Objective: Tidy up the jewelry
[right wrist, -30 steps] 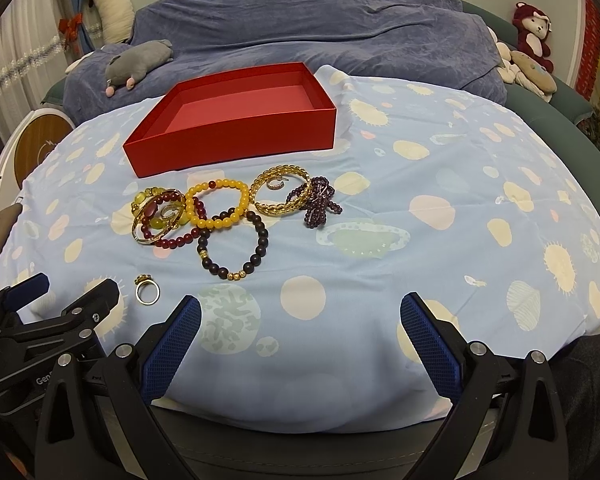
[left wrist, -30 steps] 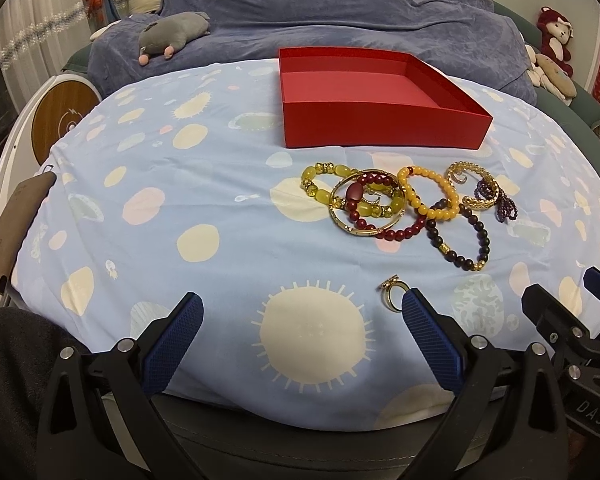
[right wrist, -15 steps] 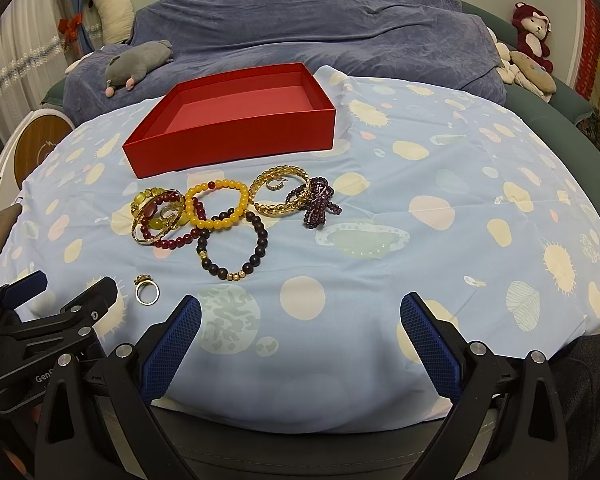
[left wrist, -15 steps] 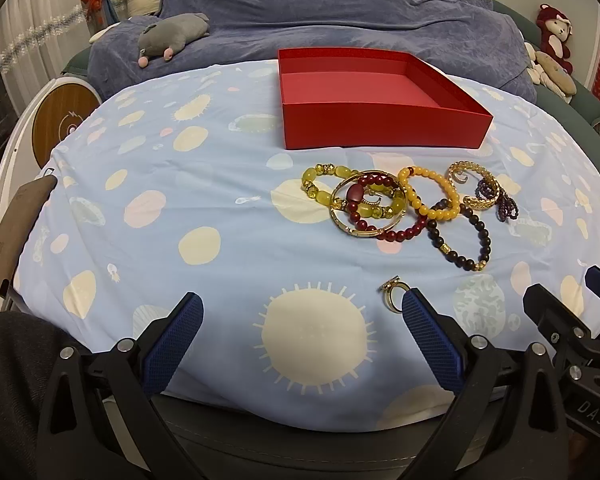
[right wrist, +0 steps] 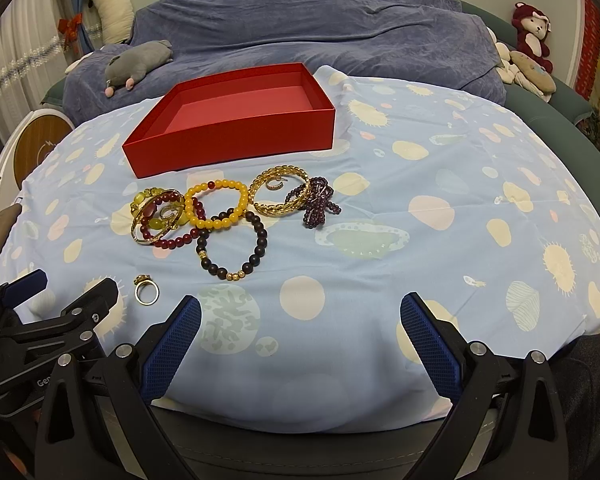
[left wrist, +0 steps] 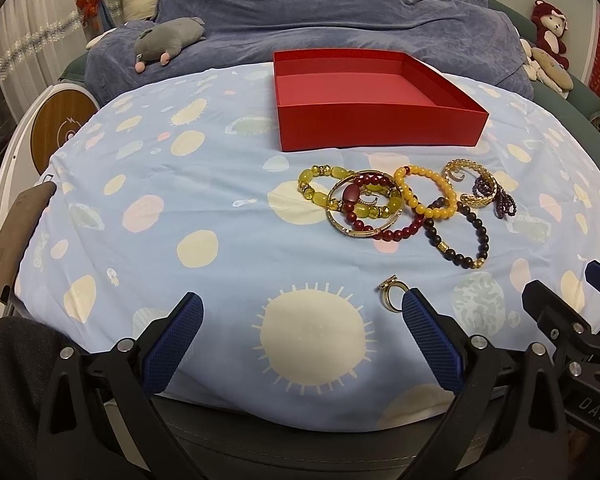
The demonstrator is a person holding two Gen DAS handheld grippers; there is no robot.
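My left gripper point(left wrist: 300, 328) and right gripper point(right wrist: 300, 330) hover with jaws spread over the pale blue printed bedsheet point(right wrist: 440, 240). The tangled beaded bracelets point(right wrist: 228, 216) lie before the open red cardboard box point(right wrist: 236, 120); a gold ring point(left wrist: 393, 295) sits beside my left gripper's right finger

Box point(right wrist: 236, 136) behind bracelets point(right wrist: 220, 216); ring point(right wrist: 147, 291) nearest.

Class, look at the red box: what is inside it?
Nothing shows inside the red box: only its bare pink floor. Its front wall hides the nearest strip of floor in both views. All jewelry lies outside, on the sheet.
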